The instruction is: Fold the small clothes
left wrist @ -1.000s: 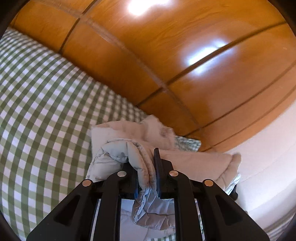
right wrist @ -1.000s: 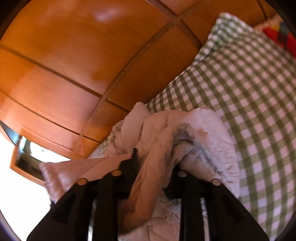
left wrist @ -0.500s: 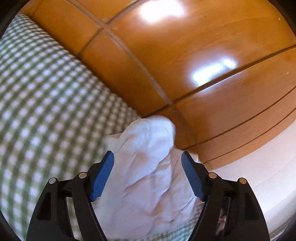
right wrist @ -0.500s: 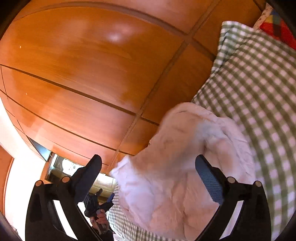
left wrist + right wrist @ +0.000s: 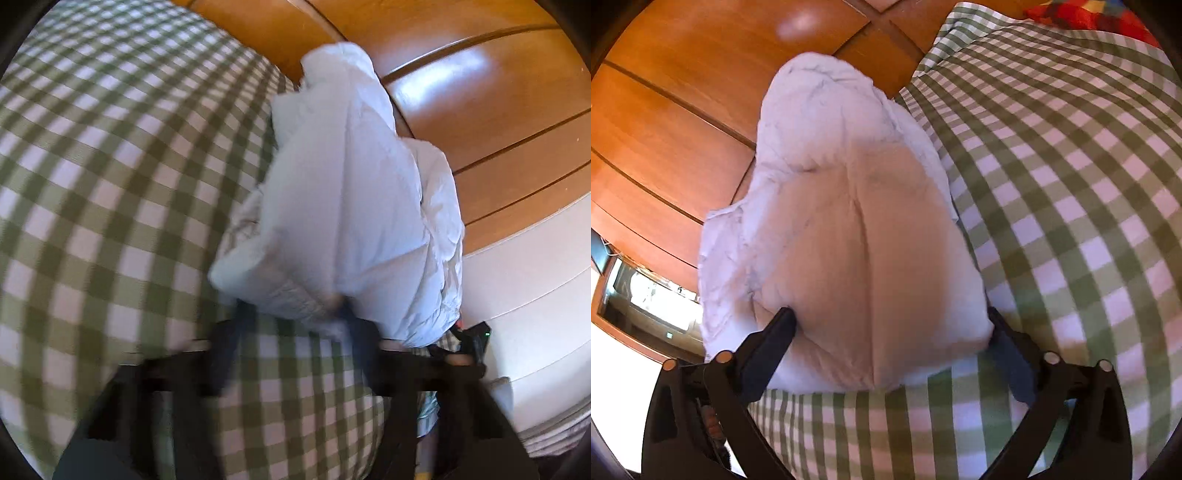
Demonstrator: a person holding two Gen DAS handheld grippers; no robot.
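Observation:
A small pale quilted garment [image 5: 343,192] lies folded in a heap on the green-and-white checked bedcover [image 5: 110,192], close to the wooden wall. It also shows in the right wrist view [image 5: 857,229], where its top looks beige. My left gripper [image 5: 291,328] is open and blurred, its fingers at the garment's near edge. My right gripper [image 5: 890,332] is open, one finger on each side of the garment's near end, holding nothing.
A wooden panelled wall [image 5: 480,92] runs right behind the garment. The checked bedcover [image 5: 1071,184] spreads to the side and toward me. A red patterned cloth [image 5: 1082,16] lies at the far edge. A white surface [image 5: 535,277] lies beside the bed.
Both grippers were shut on the garment a second ago. They opened and let it drop onto the bedcover, then pulled back and tilted down toward it.

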